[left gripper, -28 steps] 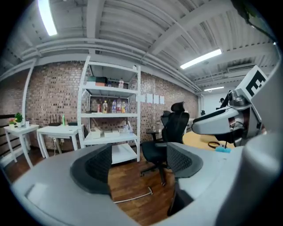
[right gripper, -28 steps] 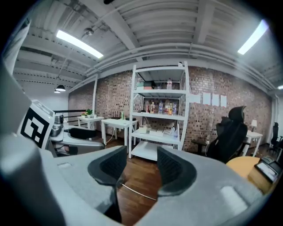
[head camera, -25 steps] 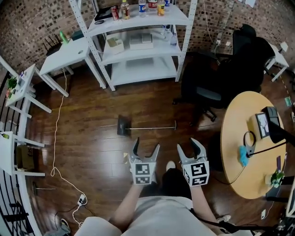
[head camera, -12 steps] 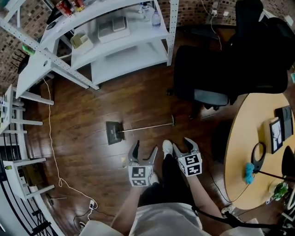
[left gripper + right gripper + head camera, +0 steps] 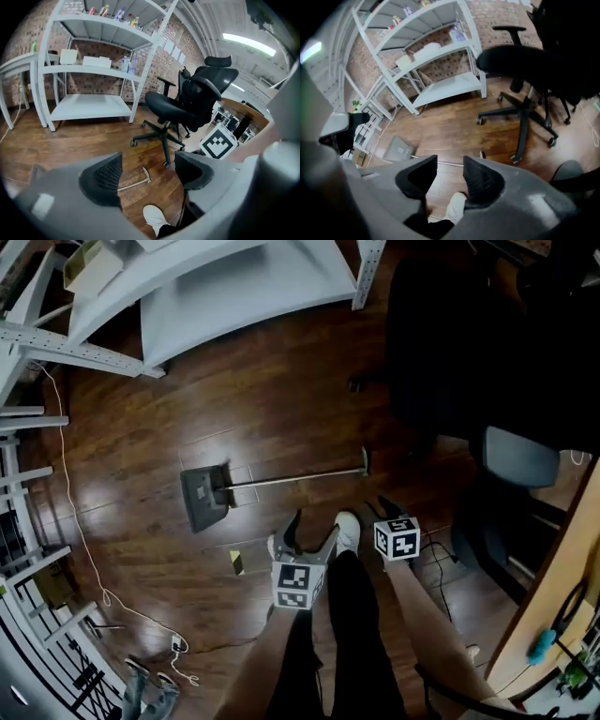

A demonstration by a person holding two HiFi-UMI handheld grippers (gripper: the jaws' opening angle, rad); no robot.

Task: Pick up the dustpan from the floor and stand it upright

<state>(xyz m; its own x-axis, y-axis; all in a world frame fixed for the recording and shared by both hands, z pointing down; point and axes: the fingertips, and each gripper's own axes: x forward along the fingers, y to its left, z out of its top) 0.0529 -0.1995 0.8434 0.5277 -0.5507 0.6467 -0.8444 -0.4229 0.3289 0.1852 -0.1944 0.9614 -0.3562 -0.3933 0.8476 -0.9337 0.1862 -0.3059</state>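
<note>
I'm reaching for the dustpan (image 5: 204, 498) lying flat on the floor (image 5: 281, 409) ahead | my left gripper (image 5: 314, 531) closing, fairly wide, empty | right gripper (image 5: 386, 512) closing, narrow, empty | I'm planning on straddling its handle (image 5: 291, 479) crosswise.

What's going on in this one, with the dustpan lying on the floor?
A person with a two-jaw gripper in each hand leans over a grey long-handled dustpan that lies flat on the dark wooden floor, its thin metal handle pointing toward a black office chair. The left gripper and the right gripper hang low by the person's white shoe, short of the handle. Their jaws are closing with nothing between them; the dustpan is not yet picked up.
</note>
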